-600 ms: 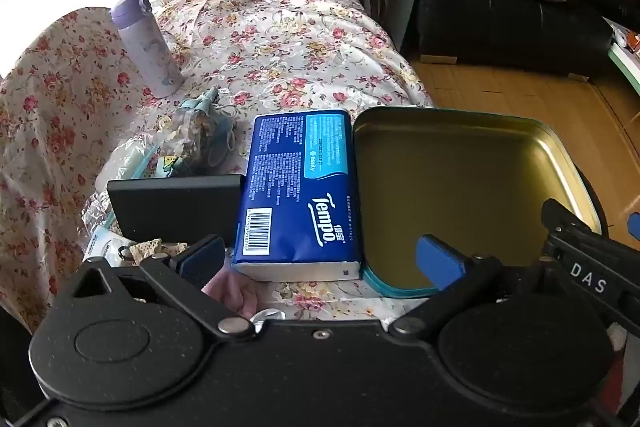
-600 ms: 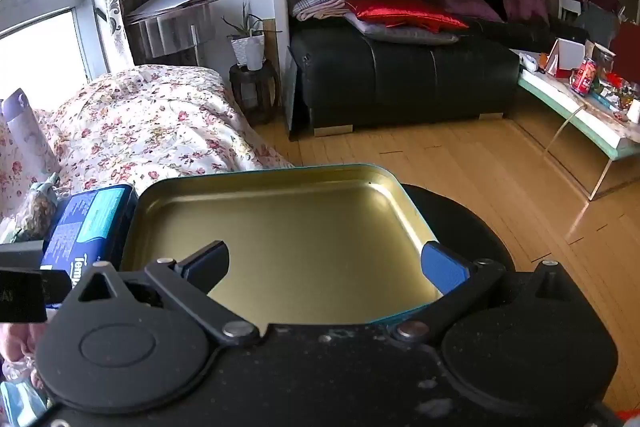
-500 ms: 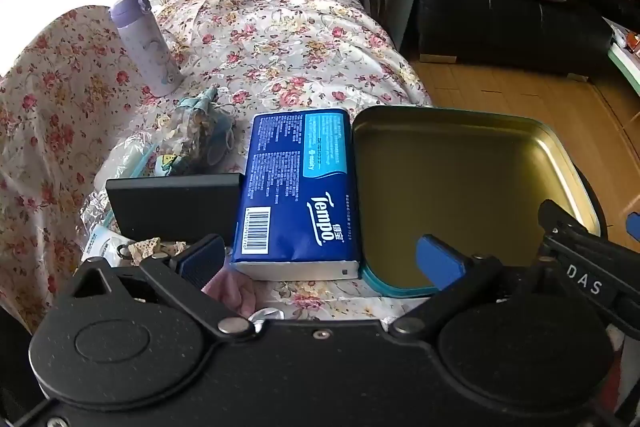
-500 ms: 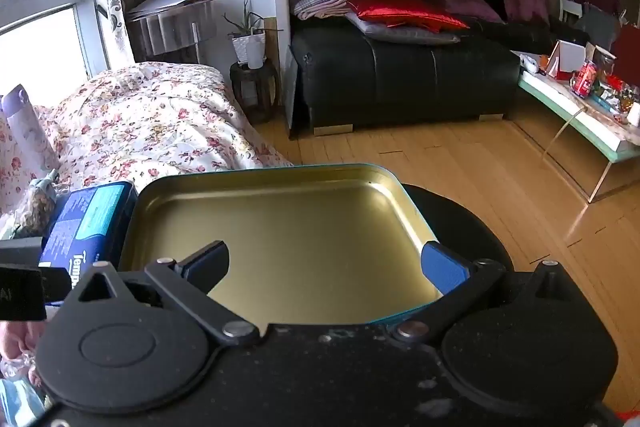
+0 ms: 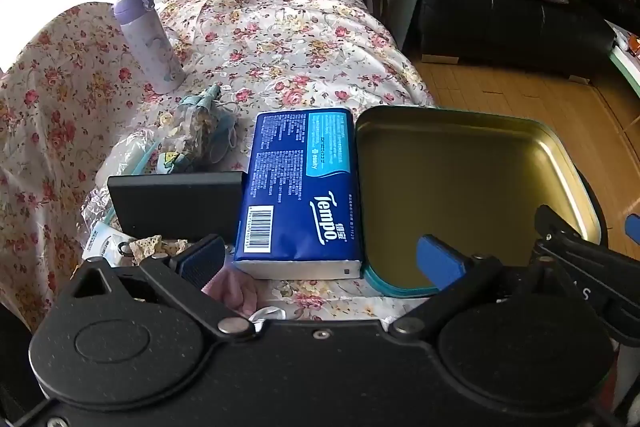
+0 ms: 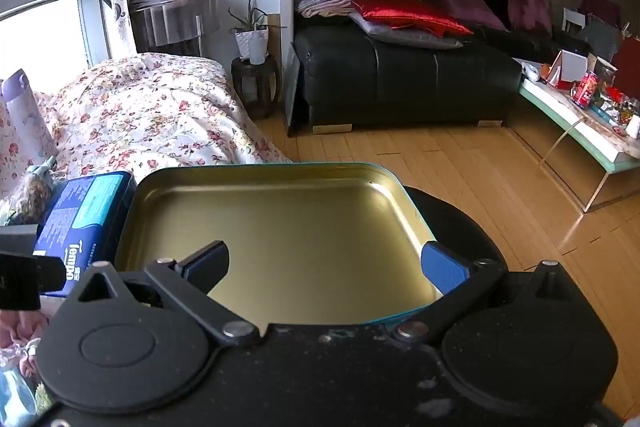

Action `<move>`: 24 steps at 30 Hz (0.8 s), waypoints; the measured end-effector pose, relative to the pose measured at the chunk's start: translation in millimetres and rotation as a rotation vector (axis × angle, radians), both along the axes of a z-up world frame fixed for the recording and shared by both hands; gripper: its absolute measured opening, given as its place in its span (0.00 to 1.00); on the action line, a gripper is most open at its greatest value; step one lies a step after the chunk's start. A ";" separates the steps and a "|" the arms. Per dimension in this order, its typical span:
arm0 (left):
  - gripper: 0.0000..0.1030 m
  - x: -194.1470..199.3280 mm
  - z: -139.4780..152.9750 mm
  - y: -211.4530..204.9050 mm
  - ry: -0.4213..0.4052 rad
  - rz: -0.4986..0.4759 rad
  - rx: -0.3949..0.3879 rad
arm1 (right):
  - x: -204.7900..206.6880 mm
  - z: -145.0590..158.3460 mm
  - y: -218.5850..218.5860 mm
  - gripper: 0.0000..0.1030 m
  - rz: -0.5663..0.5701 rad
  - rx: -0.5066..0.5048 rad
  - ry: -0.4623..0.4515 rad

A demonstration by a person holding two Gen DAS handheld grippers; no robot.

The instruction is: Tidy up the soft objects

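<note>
Tissue pack (image 5: 302, 187) flat on floral cloth (image 5: 280, 39), touching empty tin (image 5: 460, 187), likely staged for loading. Left gripper (image 5: 320, 259) and right gripper (image 6: 326, 267) both spread wide, holding nothing, poised over tin.

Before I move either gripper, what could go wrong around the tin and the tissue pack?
1. The tin appears to overhang the table's right edge; a push could tip it off.
2. The tissue pack lies tight against the tin's left wall and the black box, so the open left gripper fingers may snag a neighbour.
</note>
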State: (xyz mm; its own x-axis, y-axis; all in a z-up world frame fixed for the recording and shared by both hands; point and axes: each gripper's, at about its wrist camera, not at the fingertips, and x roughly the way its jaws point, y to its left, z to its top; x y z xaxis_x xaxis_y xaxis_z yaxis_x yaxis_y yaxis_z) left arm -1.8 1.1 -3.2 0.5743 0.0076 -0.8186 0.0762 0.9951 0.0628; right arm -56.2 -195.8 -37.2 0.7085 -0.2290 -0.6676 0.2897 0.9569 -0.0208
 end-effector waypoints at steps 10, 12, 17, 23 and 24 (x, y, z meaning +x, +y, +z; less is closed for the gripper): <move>0.96 0.3 0.5 1.5 0.001 0.003 -0.001 | 2.2 -1.5 0.4 1.00 0.002 -0.004 0.003; 0.96 0.4 0.3 1.2 0.002 0.004 0.000 | 2.4 -1.5 0.5 1.00 0.002 -0.004 0.004; 0.96 -0.4 -1.4 -0.1 0.003 0.005 0.002 | 2.1 -1.5 0.5 1.00 0.003 -0.004 0.004; 0.96 -1.2 -2.3 -1.6 0.007 0.005 0.003 | 2.3 -1.7 0.6 1.00 0.002 -0.003 0.003; 0.96 -1.1 -2.2 -1.6 0.008 0.005 0.002 | 2.2 -1.6 0.6 1.00 0.003 -0.003 0.003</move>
